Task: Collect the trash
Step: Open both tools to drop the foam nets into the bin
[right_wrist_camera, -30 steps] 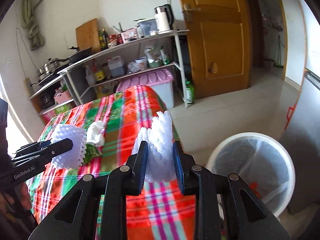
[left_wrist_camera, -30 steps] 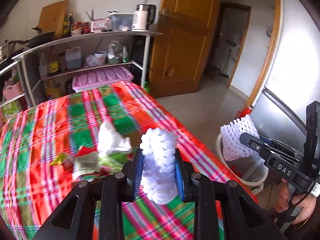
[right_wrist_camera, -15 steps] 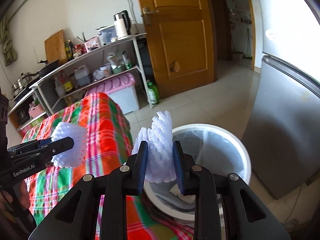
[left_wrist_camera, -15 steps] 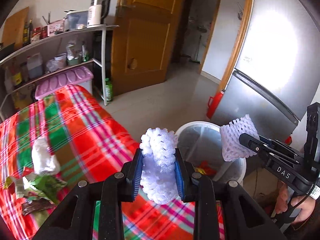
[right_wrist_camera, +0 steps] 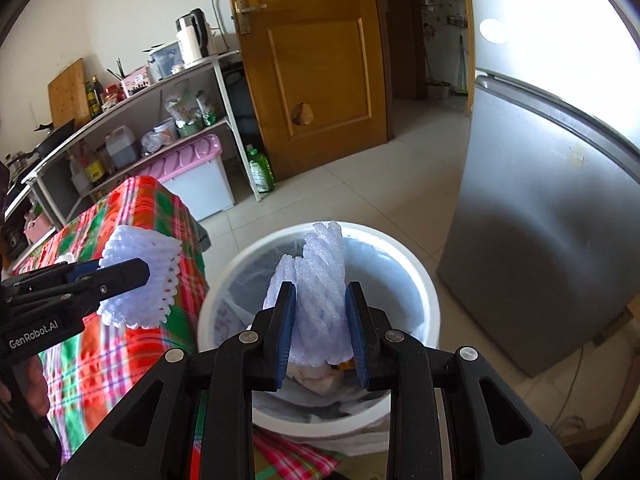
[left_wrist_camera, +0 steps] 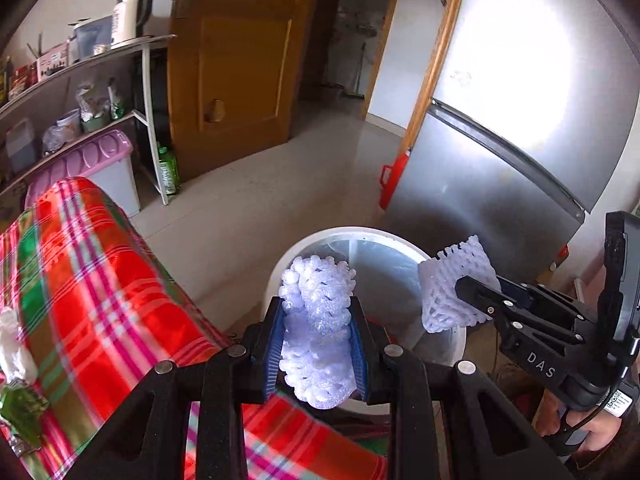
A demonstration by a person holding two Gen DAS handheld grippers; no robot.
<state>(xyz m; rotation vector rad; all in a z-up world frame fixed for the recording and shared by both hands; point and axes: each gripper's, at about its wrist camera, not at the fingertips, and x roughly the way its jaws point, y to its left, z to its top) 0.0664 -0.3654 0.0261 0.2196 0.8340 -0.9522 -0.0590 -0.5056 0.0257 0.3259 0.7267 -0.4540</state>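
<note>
My left gripper is shut on a white foam fruit net, held at the near left rim of the white trash bin; it also shows in the right wrist view. My right gripper is shut on a second white foam net, held over the open bin, which has a plastic liner and some trash inside. The right gripper and its net also show in the left wrist view. More trash lies on the plaid table: a white crumpled piece and a green wrapper.
The plaid-covered table stands left of the bin. A silver fridge stands right of it. A wooden door, a shelf rack with a pink-lidded box and a green bottle are behind.
Both grippers have swung right from over the table to the bin, each still holding its foam net. The bin now sits directly under the right gripper.
</note>
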